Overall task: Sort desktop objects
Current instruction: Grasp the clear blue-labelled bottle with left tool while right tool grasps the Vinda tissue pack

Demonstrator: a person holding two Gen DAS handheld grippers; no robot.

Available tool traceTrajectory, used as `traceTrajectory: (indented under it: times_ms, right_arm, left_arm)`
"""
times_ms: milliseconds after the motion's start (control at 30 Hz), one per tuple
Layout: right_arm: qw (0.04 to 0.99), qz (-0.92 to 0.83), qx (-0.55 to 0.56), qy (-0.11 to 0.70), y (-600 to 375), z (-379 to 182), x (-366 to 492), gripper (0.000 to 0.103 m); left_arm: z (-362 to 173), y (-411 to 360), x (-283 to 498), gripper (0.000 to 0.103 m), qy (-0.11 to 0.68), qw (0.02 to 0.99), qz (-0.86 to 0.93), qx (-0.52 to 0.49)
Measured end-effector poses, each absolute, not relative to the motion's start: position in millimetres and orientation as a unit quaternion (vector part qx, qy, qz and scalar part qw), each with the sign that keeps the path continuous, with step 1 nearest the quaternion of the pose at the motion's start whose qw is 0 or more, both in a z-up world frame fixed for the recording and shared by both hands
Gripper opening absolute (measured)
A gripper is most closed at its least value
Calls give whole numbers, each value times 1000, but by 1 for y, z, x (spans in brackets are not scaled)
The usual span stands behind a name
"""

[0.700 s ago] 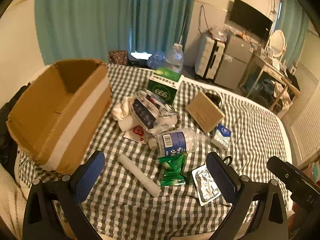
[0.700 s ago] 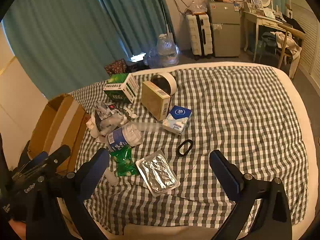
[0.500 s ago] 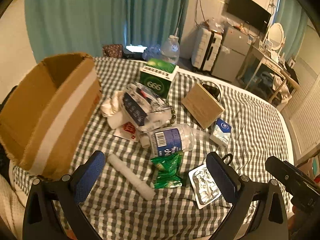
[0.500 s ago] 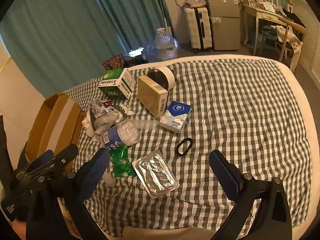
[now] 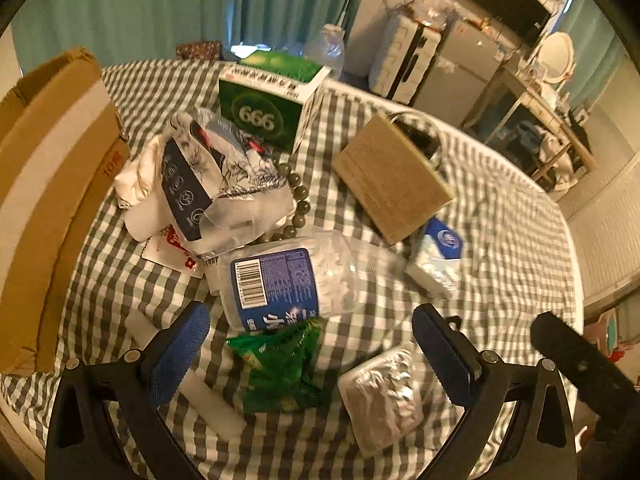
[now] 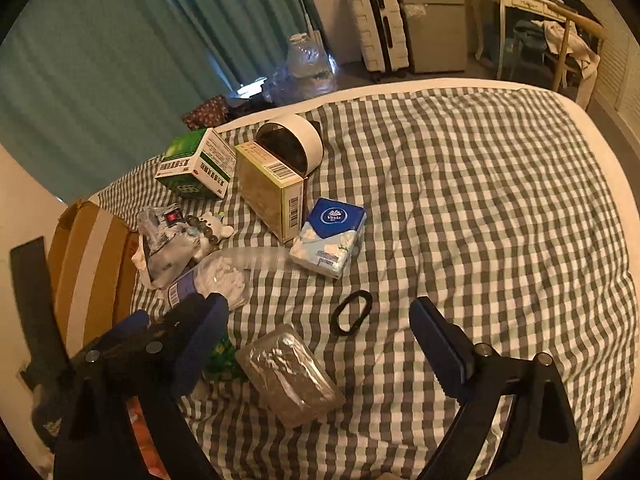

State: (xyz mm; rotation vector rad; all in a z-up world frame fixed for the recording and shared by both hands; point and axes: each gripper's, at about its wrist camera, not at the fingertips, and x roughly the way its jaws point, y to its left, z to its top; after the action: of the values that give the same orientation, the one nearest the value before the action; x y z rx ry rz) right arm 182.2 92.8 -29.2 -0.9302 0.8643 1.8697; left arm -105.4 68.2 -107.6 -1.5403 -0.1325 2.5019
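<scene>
A pile of objects lies on a checked bedspread (image 6: 480, 208). My left gripper (image 5: 310, 354) is open and empty, low over a green snack packet (image 5: 280, 368), just short of a plastic bottle with a blue label (image 5: 280, 280). A white tube (image 5: 192, 384) lies under its left finger. A foil pack (image 5: 384, 396) lies to the right. My right gripper (image 6: 316, 336) is open and empty above the foil pack (image 6: 288, 372) and a black ring (image 6: 352, 312). The left gripper (image 6: 168, 340) shows at the lower left of the right wrist view.
An open cardboard box (image 5: 48, 184) stands at the left. A green 666 box (image 5: 264, 104), a tan box (image 5: 392, 184), a tissue pack (image 5: 436, 256), crumpled wrappers (image 5: 208, 192) and a bead bracelet (image 5: 300, 200) lie beyond. A white round container (image 6: 296, 148) sits behind the tan box.
My left gripper has moved forward and down toward the bottle and green packet. My right gripper has moved slightly forward. Both stay open.
</scene>
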Motion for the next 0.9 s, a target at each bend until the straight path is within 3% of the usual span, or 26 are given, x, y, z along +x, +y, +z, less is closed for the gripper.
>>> traceTrajectory:
  times_ms: [233, 800, 900]
  right_arm:
    - [429, 738, -392, 343, 117, -48, 158, 92]
    - [433, 682, -418, 415, 168, -113, 131, 92]
    - [432, 681, -428, 407, 166, -116, 127, 82]
  left_arm:
    - [-133, 61, -131, 103, -71, 53, 838, -538]
    - [-161, 56, -130, 103, -51, 57, 826, -558]
    - [-160, 54, -130, 103, -52, 59, 826, -558]
